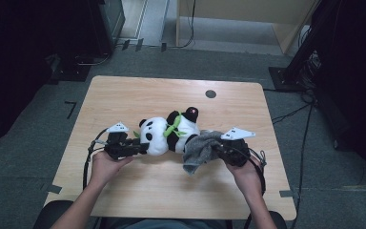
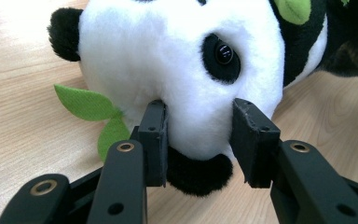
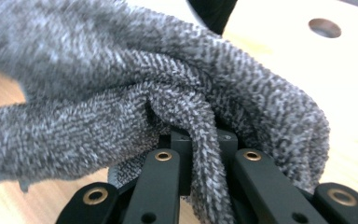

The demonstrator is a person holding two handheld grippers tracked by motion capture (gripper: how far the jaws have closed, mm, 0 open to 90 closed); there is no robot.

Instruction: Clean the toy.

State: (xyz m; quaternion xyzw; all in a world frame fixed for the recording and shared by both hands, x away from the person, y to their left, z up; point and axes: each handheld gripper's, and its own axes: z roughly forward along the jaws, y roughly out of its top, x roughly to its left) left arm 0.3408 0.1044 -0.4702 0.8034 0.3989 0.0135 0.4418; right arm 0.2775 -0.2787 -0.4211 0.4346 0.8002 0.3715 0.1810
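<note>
Lying sideways, plush panda (image 1: 164, 136), snout clenched by left gripper (image 2: 199, 135), right gripper (image 3: 199, 140) grasping grey towel (image 3: 121, 93).

A plush panda (image 1: 164, 136) was laid on its side near the middle of the table, head toward the left. It was black and white, with a green scarf round the neck and a green leaf by the head. Its white muzzle (image 2: 200, 121) was pressed between two black jaws. A grey terry cloth (image 1: 199, 149) was bunched against the panda's lower body at the right, partly draped onto the table. A fold of the cloth (image 3: 205, 140) was pinched between jaws.
</note>
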